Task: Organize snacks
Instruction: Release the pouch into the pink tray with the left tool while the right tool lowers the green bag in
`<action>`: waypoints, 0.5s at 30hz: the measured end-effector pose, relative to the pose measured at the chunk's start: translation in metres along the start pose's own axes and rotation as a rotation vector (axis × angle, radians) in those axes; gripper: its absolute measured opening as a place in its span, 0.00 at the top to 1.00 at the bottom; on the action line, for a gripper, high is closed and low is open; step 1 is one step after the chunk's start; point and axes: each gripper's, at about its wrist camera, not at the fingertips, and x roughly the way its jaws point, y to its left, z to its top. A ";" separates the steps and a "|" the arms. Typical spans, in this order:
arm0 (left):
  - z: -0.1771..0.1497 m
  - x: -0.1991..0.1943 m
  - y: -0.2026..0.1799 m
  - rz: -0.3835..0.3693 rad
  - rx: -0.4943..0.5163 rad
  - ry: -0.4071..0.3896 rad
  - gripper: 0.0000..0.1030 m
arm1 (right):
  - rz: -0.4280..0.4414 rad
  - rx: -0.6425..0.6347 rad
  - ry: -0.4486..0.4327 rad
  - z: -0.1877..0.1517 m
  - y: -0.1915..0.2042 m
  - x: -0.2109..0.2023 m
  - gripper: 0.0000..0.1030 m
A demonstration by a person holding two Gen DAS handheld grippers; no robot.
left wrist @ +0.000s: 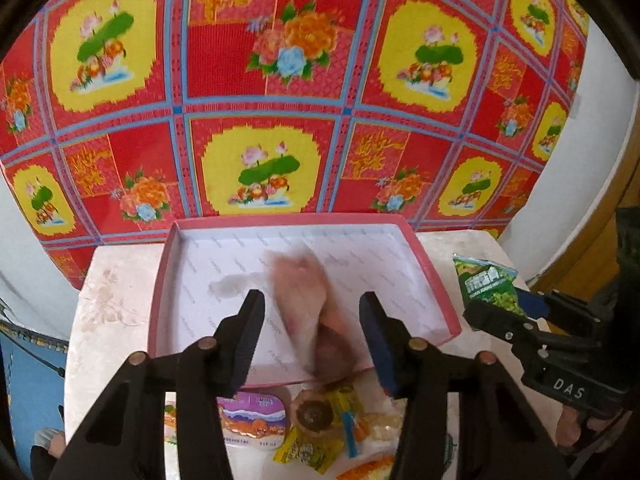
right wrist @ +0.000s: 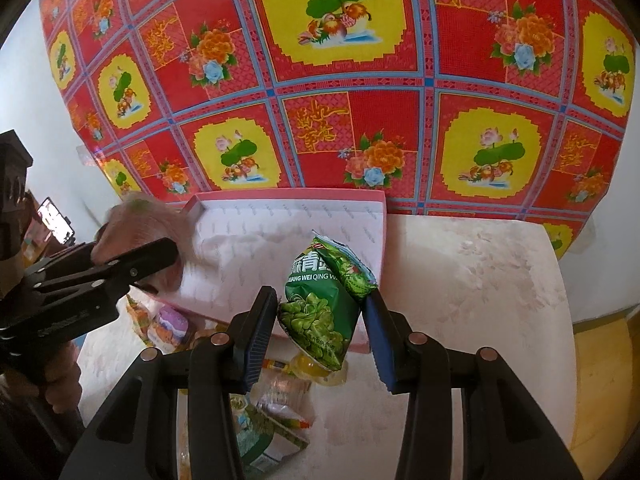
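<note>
Right hand-held gripper (right wrist: 322, 320) clamps green snack bag (right wrist: 320, 308) beside pink tray (right wrist: 382, 240).

A pale, marbled table (left wrist: 108, 304) carries a shallow pink-rimmed box tray (left wrist: 434, 280), set against the table's far edge. Near the near edge lies a loose heap of snacks: a sealed purple-topped cup (left wrist: 252, 416), a yellow packet (left wrist: 304, 450) and a clear-wrapped round sweet (left wrist: 314, 412), just beside the tray's near rim.

I see bright, even daylight, heavy fisheye bending toward dark corners, and a motion-blurred pale packet (left wrist: 304, 300) above the pink tray (left wrist: 436, 280).
</note>
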 end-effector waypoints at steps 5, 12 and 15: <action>-0.001 0.018 0.007 0.008 -0.013 0.029 0.52 | 0.009 0.008 0.017 0.000 0.000 0.014 0.56; -0.003 0.031 0.015 0.035 -0.026 0.064 0.52 | 0.008 0.007 0.034 0.002 0.000 0.030 0.56; -0.005 0.036 0.017 0.050 -0.032 0.085 0.51 | 0.009 0.008 0.047 0.001 0.000 0.036 0.56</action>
